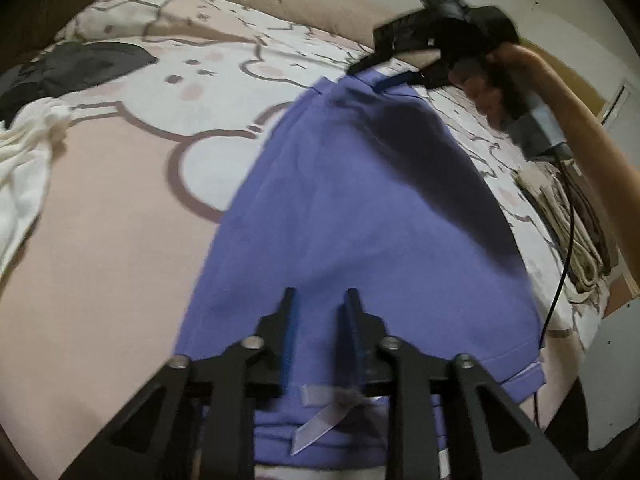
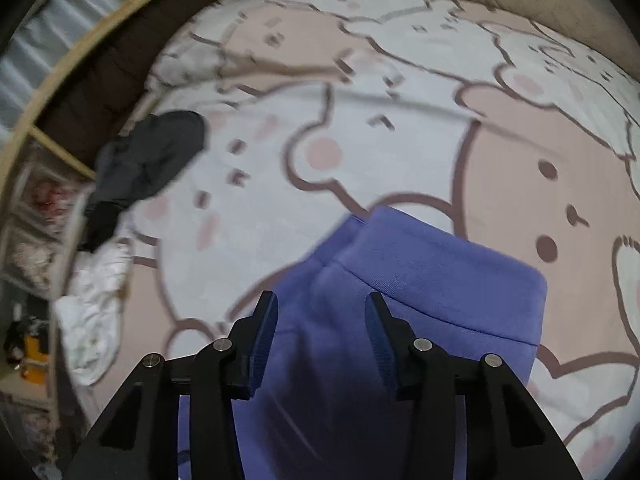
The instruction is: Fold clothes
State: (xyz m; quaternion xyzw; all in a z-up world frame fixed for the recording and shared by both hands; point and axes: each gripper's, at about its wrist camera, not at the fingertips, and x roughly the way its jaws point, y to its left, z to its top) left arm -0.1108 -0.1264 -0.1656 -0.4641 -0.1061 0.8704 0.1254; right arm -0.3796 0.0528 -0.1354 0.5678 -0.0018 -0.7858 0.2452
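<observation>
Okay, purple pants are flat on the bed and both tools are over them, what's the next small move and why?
Probably close the left tool on the waist end by the ribbon bow, and the right tool on the cuff. Both tools look open over the purple pants, gripping nothing, so a fold can't start until each end is pinched.

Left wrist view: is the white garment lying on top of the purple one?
No; the white garment lies at the bed's left edge, apart from the purple garment.

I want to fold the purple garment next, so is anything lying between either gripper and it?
Nothing visible. The left gripper and right gripper both hover open directly over the purple fleece garment. The dark grey garment and white crumpled cloth lie apart on the bear-print bedsheet.
</observation>
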